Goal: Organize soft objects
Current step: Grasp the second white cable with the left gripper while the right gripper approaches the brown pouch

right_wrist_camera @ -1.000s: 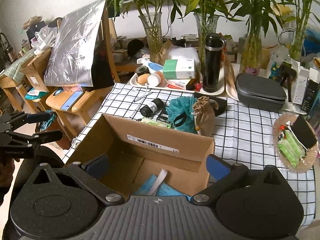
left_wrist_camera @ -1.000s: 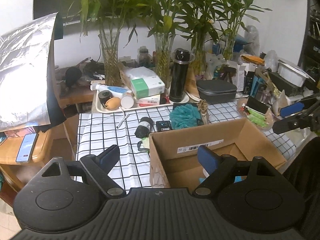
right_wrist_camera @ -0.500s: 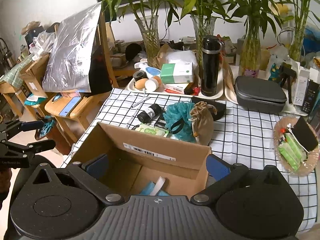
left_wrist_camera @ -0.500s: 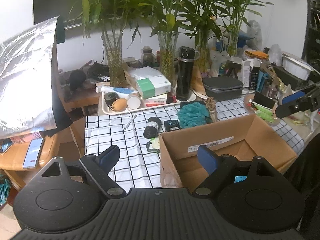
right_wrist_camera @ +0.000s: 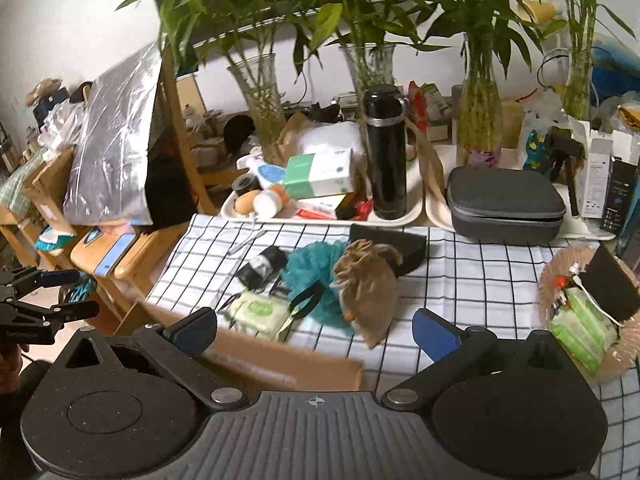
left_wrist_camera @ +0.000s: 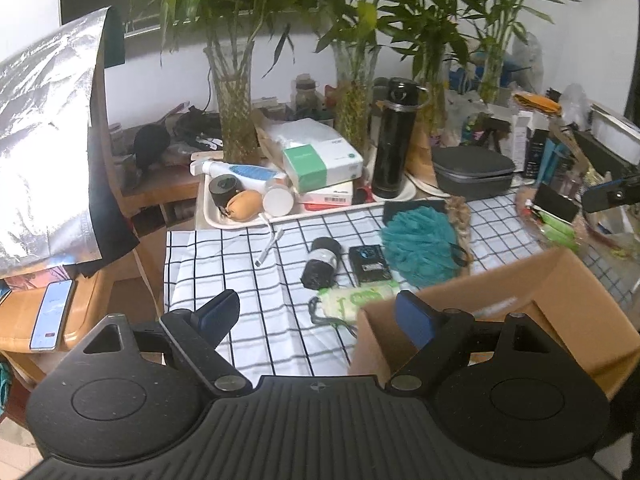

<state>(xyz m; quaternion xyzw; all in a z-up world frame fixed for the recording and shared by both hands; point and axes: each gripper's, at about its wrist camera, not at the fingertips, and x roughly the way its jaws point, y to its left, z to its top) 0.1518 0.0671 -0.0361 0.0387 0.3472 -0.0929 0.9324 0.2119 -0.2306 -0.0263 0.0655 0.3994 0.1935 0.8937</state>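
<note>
A teal bath pouf [left_wrist_camera: 420, 249] [right_wrist_camera: 316, 276] lies on the checked tablecloth [left_wrist_camera: 248, 264] behind the open cardboard box [left_wrist_camera: 532, 292] [right_wrist_camera: 280, 360]. A brown drawstring pouch [right_wrist_camera: 366, 286] [left_wrist_camera: 460, 220] leans against it. A green wipes pack [left_wrist_camera: 356, 300] [right_wrist_camera: 260, 312] and a black roll [left_wrist_camera: 320, 266] [right_wrist_camera: 262, 266] lie beside it. My left gripper [left_wrist_camera: 316, 312] is open and empty, low over the table's front left by the box corner. My right gripper [right_wrist_camera: 316, 328] is open and empty above the box's far wall. Each gripper shows at the edge of the other's view.
A white tray [left_wrist_camera: 212, 216] with a green box, bottles and a black flask [right_wrist_camera: 386, 152] stands behind. Bamboo vases line the back. A grey case [right_wrist_camera: 504, 204] and a wicker basket [right_wrist_camera: 616, 360] sit at right. A wooden stool with a phone [left_wrist_camera: 52, 312] stands left.
Both grippers have moved forward and toward the soft items, so the box has slid lower in both views and its inside has gone out of sight. Both stay open.
</note>
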